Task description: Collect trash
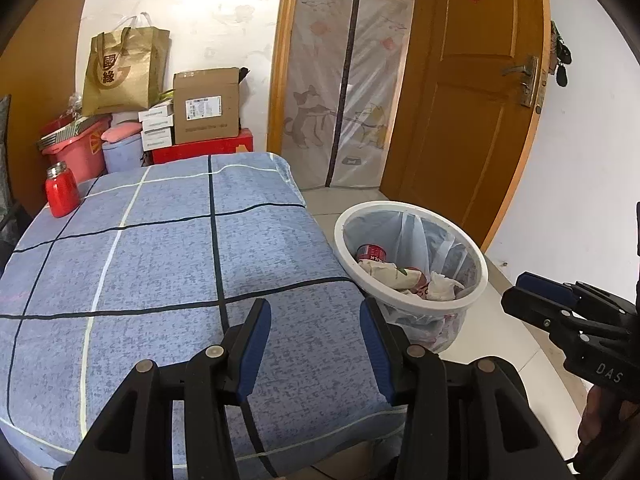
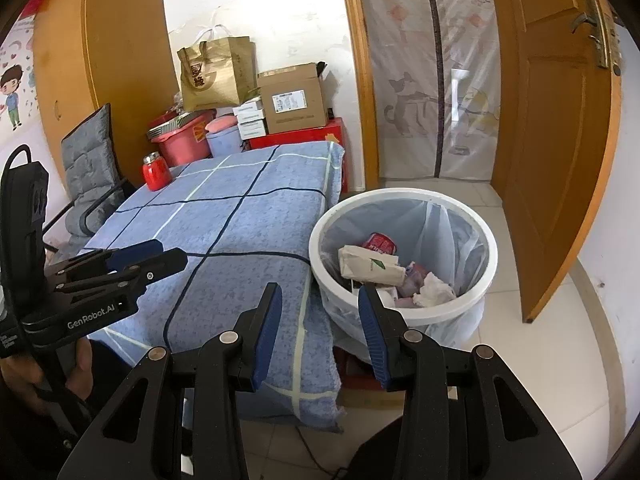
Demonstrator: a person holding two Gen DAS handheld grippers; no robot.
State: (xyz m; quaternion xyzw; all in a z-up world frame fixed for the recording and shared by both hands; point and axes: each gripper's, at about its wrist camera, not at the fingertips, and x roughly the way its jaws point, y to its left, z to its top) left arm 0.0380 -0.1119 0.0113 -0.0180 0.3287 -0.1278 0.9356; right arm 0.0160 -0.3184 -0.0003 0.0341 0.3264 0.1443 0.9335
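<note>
So both grippers are just hanging there with nothing in them. The left gripper [image 1: 316, 344] has its blue pads spread wide over the near edge of the table's blue checked cloth [image 1: 160, 264], jaws empty. The right gripper [image 2: 320, 332] is parted too, a bit narrower, also holding nothing; it sits over the corner of the table with the bin just past it at about 1 o'clock. In the left wrist view you can see the right one poking in from 3 o'clock, and in the right wrist view the left one comes in from 9 o'clock, so they're side by side, both tilted down toward the table.

The white trash bin [image 2: 486, 280] stands on the floor tight against the table's right edge, lined with a clear bag, which makes sense: short trip from tabletop to bin. Inside it there's a red can [image 2: 380, 244], a crumpled paper wrapper [image 2: 368, 266] and a wadded tissue [image 2: 434, 288].

Only thing on the cloth is a red flask [image 1: 60, 192] at the far left corner, around 10 o'clock. It's upright and capped, so my guess is it's not trash. Looks like the collecting is pretty much done, hence the empty jaws.
</note>
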